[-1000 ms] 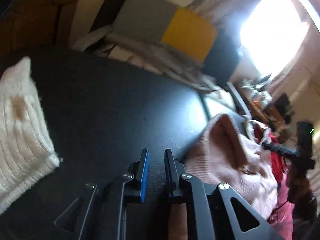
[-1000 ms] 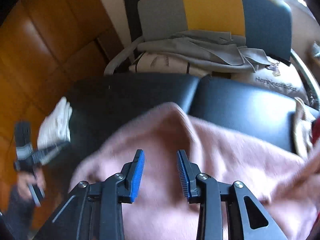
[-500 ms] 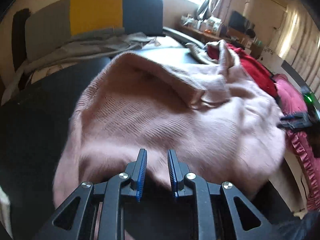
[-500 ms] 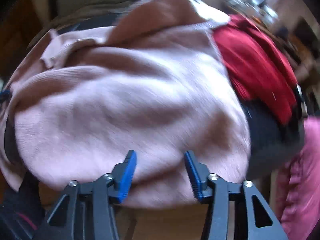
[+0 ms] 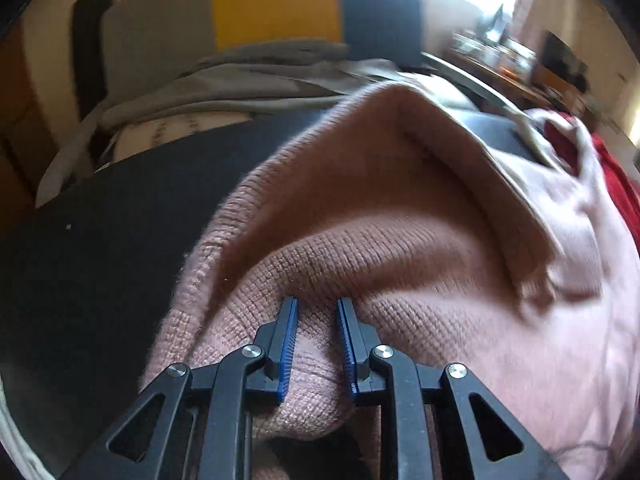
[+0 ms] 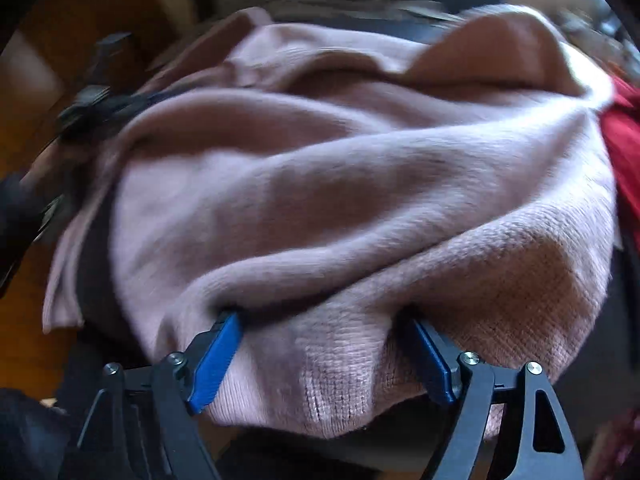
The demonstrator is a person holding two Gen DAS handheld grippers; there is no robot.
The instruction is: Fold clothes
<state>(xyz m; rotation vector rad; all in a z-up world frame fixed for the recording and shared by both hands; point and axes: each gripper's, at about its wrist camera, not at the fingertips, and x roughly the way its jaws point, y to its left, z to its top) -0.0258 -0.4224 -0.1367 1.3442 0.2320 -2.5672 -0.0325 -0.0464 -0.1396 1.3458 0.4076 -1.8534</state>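
A pink knit sweater [image 5: 400, 264] lies crumpled on a black padded surface [image 5: 100, 240]. In the left wrist view my left gripper [image 5: 316, 312] has its blue-padded jaws narrowly apart with a fold of the sweater's near edge between them. In the right wrist view the same sweater [image 6: 340, 184] fills the frame. My right gripper [image 6: 324, 320] is wide open, its jaws straddling a bulge of the sweater's hem, fingertips partly buried in the knit.
A red garment [image 5: 612, 176] lies to the right of the sweater, also in the right wrist view [image 6: 624, 148]. A grey, yellow and dark cushion [image 5: 272, 4] and grey cloth [image 5: 240, 84] sit behind. Wooden panels [image 6: 60, 60] stand at the left.
Both grippers have moved in on the pink sweater. The left now has its near edge between its jaws. The right has opened wider and pushed onto the hem.
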